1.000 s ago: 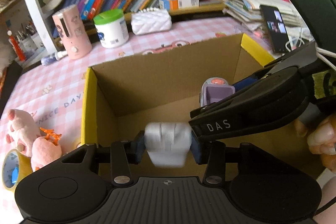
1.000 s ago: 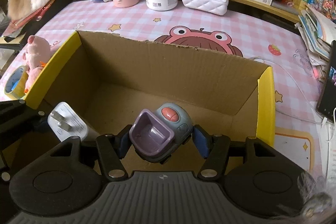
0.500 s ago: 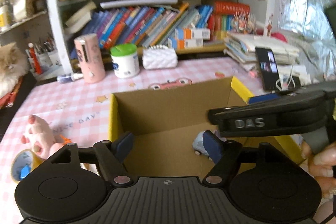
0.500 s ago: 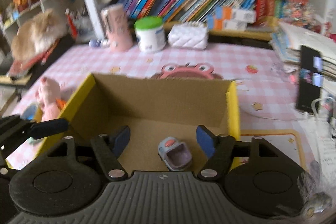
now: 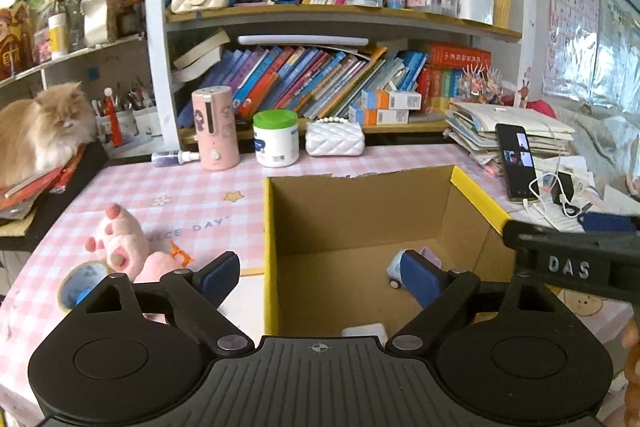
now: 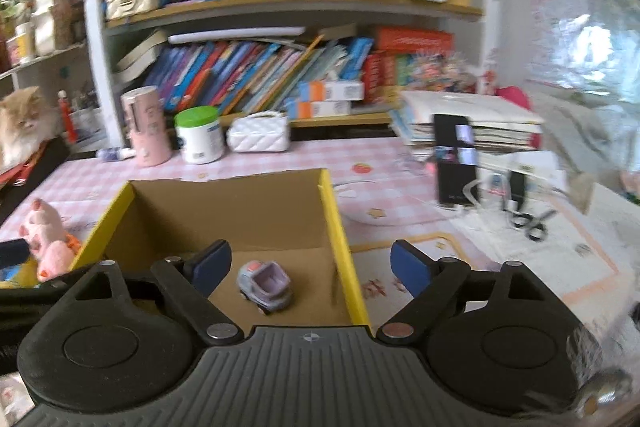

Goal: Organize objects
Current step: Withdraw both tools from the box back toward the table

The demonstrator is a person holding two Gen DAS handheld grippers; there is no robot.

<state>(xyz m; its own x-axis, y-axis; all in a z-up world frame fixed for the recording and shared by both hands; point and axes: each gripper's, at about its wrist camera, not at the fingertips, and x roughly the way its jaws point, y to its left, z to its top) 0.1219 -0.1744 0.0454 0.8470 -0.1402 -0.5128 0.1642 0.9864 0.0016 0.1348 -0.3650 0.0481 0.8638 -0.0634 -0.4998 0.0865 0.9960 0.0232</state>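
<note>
A cardboard box [image 5: 267, 247] with yellow rims stands on the pink checked table. A white charger [image 5: 364, 330] lies on its floor near the front wall. The purple-grey toy car [image 6: 264, 283] rests on the floor by the right wall and is half hidden by a finger in the left wrist view. My left gripper [image 5: 320, 273] hangs above the box's front left corner, its jaws opening and nothing between them. My right gripper [image 6: 310, 261] hovers over the right wall [image 6: 336, 227], jaws opening and also empty. Its fingers [image 5: 568, 265] reach in at the right of the left wrist view.
A pink plush [image 5: 120, 243] and a tape roll [image 5: 80, 283] lie left of the box. Behind it stand a pink bottle [image 5: 216, 127], a green-lidded jar [image 5: 276, 139] and a white bag [image 5: 335, 143]. A phone [image 5: 516, 163], cables and scissors [image 6: 532, 223] are at the right. A cat [image 5: 36, 135] sits far left.
The left gripper let go of the charger and the right one let go of the toy car; both now lie in the box. Both grippers pulled back and rose, jaws widening.
</note>
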